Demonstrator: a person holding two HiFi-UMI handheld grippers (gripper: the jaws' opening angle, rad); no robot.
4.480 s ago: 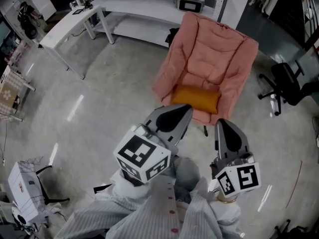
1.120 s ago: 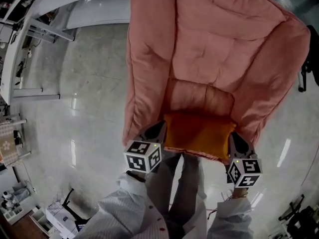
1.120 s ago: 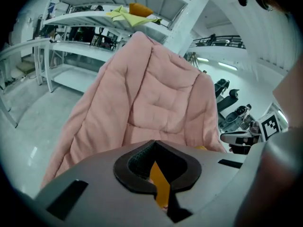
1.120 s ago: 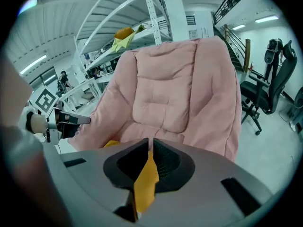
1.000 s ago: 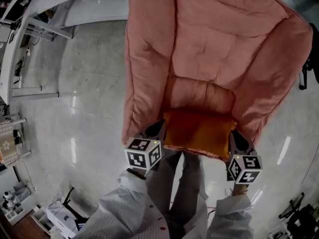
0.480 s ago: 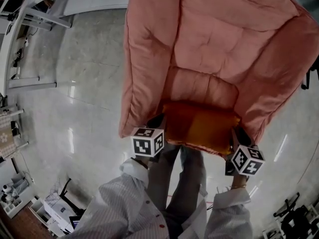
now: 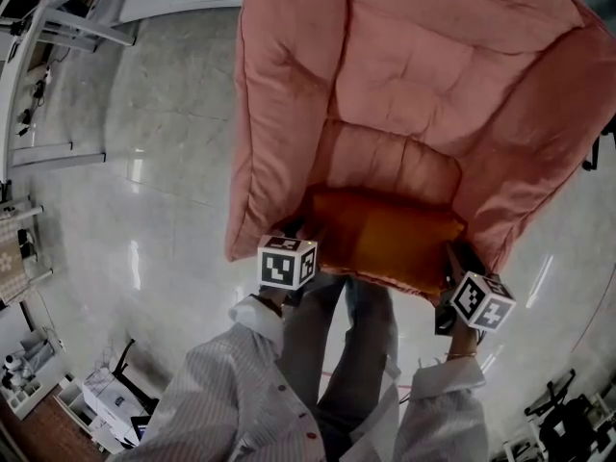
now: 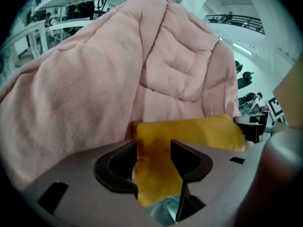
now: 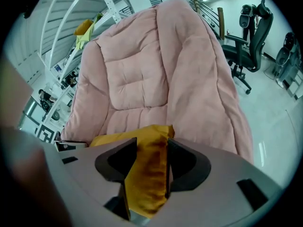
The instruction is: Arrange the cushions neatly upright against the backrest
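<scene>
An orange cushion lies flat across the front of the seat of a pink padded armchair. My left gripper is at the cushion's left end and my right gripper at its right end. In the left gripper view the jaws are opening with the cushion's corner between them. In the right gripper view the jaws are also opening, with the other corner filling the gap. The backrest rises behind the cushion.
The chair's thick side wings flank the seat. White tables stand on the glossy floor at far left, with boxes at lower left. A black office chair stands to the right. The person's legs are just before the seat.
Both grippers and the cushion have shifted a little back along the seat toward the backrest. The marker cubes have tilted outward.
</scene>
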